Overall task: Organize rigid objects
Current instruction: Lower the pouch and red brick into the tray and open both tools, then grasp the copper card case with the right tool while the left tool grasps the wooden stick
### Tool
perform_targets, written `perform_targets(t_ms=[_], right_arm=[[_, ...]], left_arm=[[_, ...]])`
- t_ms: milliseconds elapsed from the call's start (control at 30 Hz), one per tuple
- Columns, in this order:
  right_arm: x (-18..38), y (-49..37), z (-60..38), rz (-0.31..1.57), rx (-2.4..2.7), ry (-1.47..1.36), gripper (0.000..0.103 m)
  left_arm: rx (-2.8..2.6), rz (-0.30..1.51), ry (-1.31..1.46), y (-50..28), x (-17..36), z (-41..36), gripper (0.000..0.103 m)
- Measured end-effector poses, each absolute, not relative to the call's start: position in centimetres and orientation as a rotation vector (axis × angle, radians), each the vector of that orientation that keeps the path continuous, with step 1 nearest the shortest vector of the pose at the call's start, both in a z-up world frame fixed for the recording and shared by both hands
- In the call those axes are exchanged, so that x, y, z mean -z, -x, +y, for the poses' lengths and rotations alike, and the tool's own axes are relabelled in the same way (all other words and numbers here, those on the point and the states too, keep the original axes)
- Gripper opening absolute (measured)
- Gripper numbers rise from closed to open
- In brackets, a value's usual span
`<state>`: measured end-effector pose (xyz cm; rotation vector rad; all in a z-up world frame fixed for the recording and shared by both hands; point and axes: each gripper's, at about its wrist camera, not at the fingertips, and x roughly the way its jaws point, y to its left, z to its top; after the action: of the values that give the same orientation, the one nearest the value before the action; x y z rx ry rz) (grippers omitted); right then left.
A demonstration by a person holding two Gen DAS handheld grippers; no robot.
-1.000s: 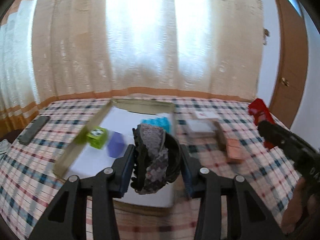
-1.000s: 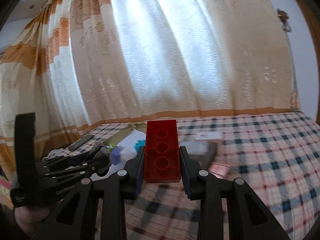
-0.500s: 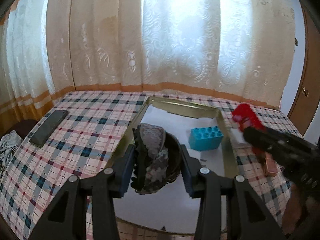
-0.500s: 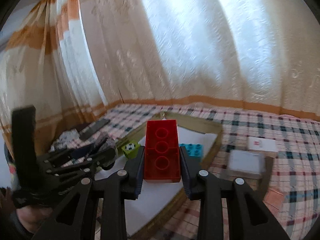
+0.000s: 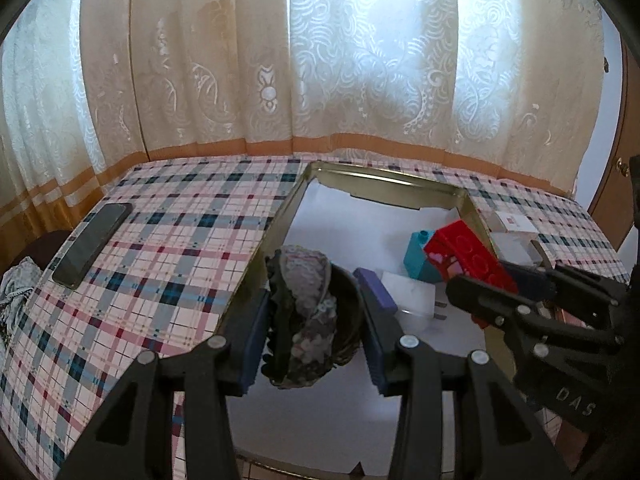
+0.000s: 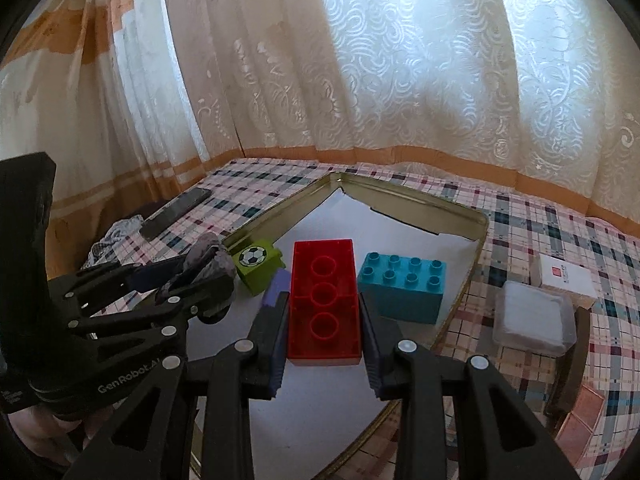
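Gold-rimmed tray (image 6: 476,236), white-lined, fills centre frame on the checked tablecloth (image 5: 168,240); teal brick (image 6: 402,286) and green football block (image 6: 258,264) sit inside. Right gripper (image 6: 324,316) clamped on red brick (image 6: 324,300), lower centre, above the tray. Left gripper (image 5: 314,320) pinches a dark lace-covered bowl (image 5: 308,312), bottom centre, over the tray's left edge.

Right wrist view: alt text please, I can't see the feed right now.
The right gripper clamps a red brick above the paper-lined metal tray, which holds a teal brick and a green soccer-ball block. The left gripper, at left, holds a dark lacy object.
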<state>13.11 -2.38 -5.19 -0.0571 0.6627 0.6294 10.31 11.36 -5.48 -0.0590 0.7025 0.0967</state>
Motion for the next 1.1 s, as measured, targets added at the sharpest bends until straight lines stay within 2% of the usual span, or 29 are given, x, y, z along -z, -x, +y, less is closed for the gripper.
perform_targets(t_ms=[133,167,233,267,333,467,600,700,1100], right_arm=[[5.4,-13.1,-2.1,0.661,-0.636,0.060,0.035],[5.4,-13.1,-2.1,0.666,-0.648,0.058,0.042],[5.5,-13.1,-2.2,0.662,-0.644,0.054,0.057],[5.5,-13.1,-2.4,0.654,-0.632,0.046,0.061],[5.4,-13.3,-2.9,0.653,-0.629,0.021,0.066],[5.1,-12.6,-4.2,0.641,-0.596,0.016,0.067],[4.7,-11.3,-6.9,0.617,-0.527,0.012,0.068],[4.8,-10.4,-9.6,0.609,-0.453,0.023,0.071],[7.3,-9.9,-18.9,0.678,-0.212,-0.025,0.073]], left_arm=[[-0.111,0.706,0.050,-10.4,5.5,11.2,0.046],[-0.117,0.700,0.045,-10.4,5.4,11.1,0.046],[-0.144,0.686,0.030,-10.3,5.2,11.0,0.055],[-0.149,0.680,0.024,-10.2,5.1,11.1,0.057],[-0.154,0.675,0.028,-10.1,4.9,11.3,0.069],[-0.158,0.657,0.047,-9.4,4.3,11.3,0.074],[-0.143,0.635,0.071,-8.7,3.8,10.2,0.090],[-0.122,0.615,0.079,-8.2,3.5,8.6,0.097],[-0.022,0.616,0.089,-7.9,3.8,1.5,0.100]])
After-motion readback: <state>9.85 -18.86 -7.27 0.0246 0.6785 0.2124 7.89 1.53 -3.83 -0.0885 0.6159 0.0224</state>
